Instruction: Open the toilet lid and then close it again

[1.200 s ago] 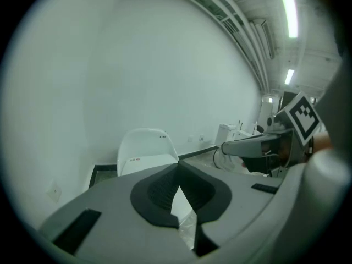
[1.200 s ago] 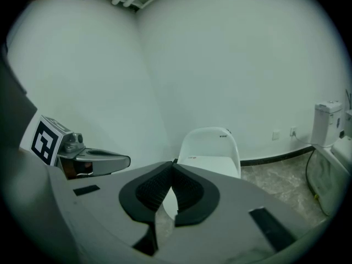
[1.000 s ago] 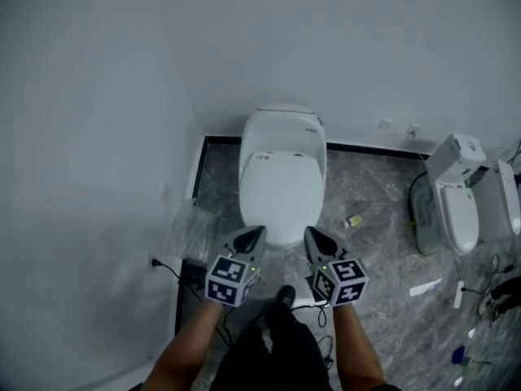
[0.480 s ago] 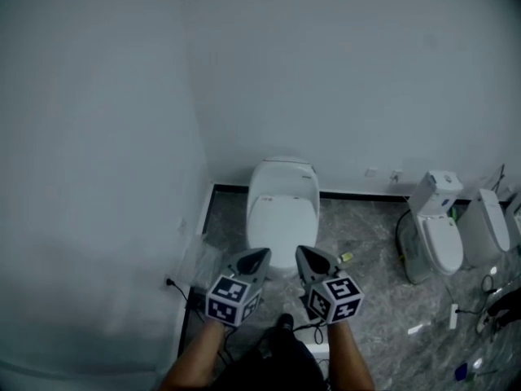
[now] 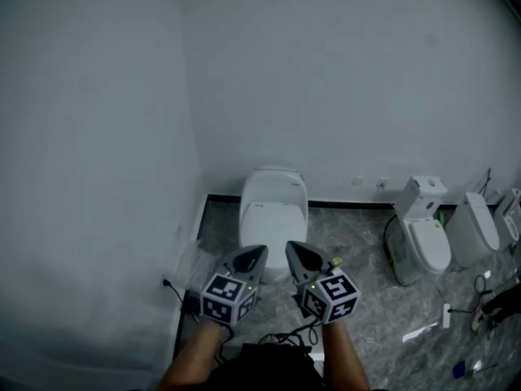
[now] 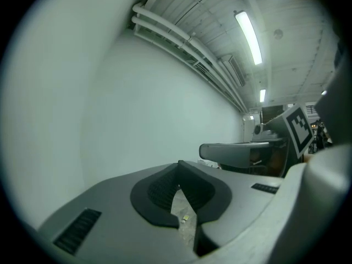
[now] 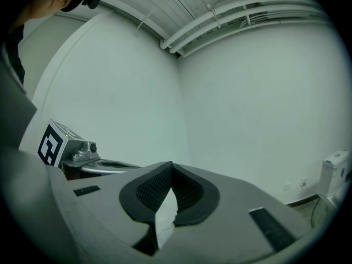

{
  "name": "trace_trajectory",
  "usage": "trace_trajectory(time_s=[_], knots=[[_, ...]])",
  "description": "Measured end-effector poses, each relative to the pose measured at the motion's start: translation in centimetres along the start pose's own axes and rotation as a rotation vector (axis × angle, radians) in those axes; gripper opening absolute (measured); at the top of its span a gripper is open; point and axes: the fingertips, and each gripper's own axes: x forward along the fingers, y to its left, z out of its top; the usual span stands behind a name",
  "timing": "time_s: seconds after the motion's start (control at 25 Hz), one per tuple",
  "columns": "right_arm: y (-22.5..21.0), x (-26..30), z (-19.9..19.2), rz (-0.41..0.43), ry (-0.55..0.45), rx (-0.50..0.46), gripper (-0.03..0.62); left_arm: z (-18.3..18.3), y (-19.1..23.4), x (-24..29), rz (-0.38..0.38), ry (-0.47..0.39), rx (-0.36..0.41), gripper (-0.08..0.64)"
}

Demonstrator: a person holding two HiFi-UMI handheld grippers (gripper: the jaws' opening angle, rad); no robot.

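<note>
A white toilet (image 5: 273, 210) stands in the corner against the far wall, its lid (image 5: 272, 226) lying flat and closed. In the head view my left gripper (image 5: 256, 255) and right gripper (image 5: 294, 252) are held side by side in the air, nearer to me than the toilet's front, apart from it. Both are shut with nothing between the jaws. The left gripper view shows its shut jaws (image 6: 179, 186) pointing level along a white wall, with the right gripper (image 6: 242, 153) beside it. The right gripper view shows shut jaws (image 7: 171, 183) aimed at the wall corner.
Two more white toilets (image 5: 419, 235) (image 5: 476, 230) stand along the wall to the right. A black cable and plug (image 5: 175, 287) lie on the grey marble floor at left, beside a plastic sheet (image 5: 195, 259). Small scraps (image 5: 423, 331) litter the floor at right. A white wall (image 5: 98, 177) closes the left side.
Both grippers have risen and drawn back from the toilet's front edge. The head view has lifted too, so the toilet looks smaller and farther, and more wall shows.
</note>
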Motion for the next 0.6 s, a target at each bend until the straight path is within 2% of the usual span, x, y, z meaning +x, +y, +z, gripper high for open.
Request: trace_trajectory(time_s=[0.2,0.6], knots=[[-0.6,-0.1,0.2,0.034,-0.031,0.001,0.005,0.2,0.2,1.3,0.007,-0.018,0.001,0.006],[-2.3,-1.8,0.4,0.055,-0.029,-0.023,0.005,0.9,-2.5,2.9,0.003,-0.030,0.027,0.006]])
